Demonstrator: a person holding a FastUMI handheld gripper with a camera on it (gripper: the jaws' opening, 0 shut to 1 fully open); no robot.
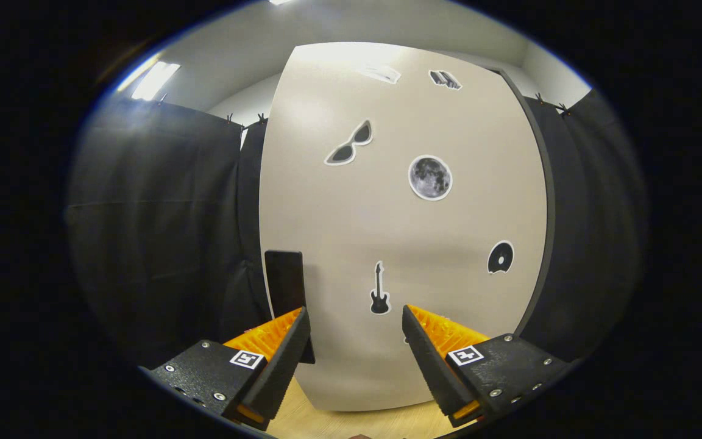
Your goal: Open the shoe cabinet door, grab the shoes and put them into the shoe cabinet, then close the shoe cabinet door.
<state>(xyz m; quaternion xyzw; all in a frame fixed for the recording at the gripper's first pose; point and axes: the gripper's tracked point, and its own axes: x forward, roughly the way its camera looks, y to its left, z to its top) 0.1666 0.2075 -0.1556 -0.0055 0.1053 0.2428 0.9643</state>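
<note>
The shoe cabinet door (pixel 400 225) is a pale beige panel right in front of me, standing shut, with stickers on it: sunglasses, a moon, a guitar, a disc. A dark flat handle (pixel 286 286) sits on the door's left edge, just beyond my left finger (pixel 287 341). My gripper (pixel 356 317) is open and holds nothing; the guitar sticker (pixel 379 289) lies just ahead between the fingers.
Black cloth (pixel 156 231) hangs on both sides of the cabinet. A dark side edge (pixel 543 213) of the cabinet runs down the right. A light wooden floor (pixel 351 421) lies below the door.
</note>
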